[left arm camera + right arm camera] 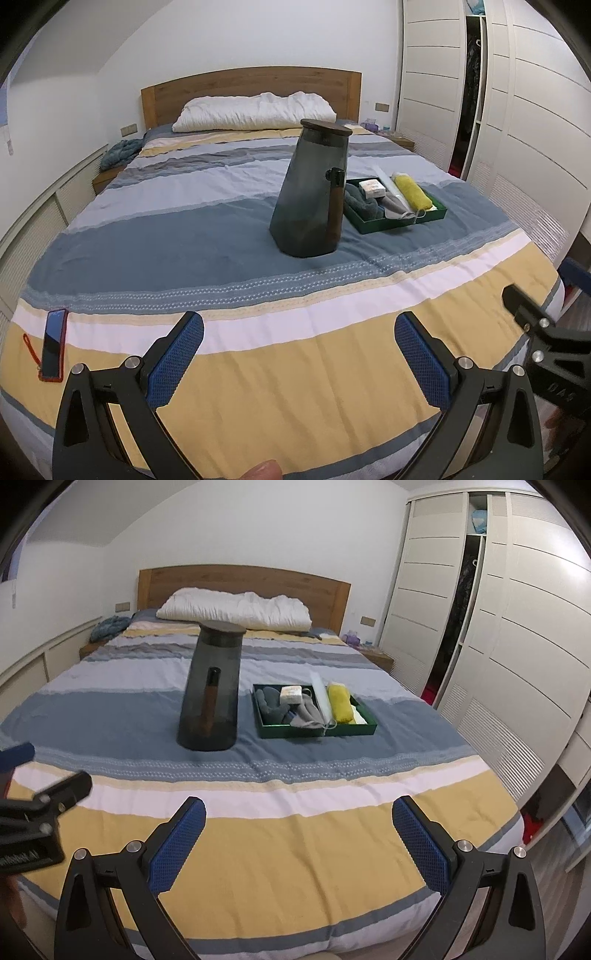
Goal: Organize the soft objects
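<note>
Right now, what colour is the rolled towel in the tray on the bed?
Yellow. The rolled towel in the green tray shows best in the right wrist view.

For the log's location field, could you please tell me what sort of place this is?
A home bedroom, most likely: a bed with a striped cover, a white pillow against a wooden headboard, and a tall white wardrobe along the right wall.

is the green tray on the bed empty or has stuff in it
Has stuff in it. The green tray holds a rolled yellow towel, grey cloths and a small white box.
</note>
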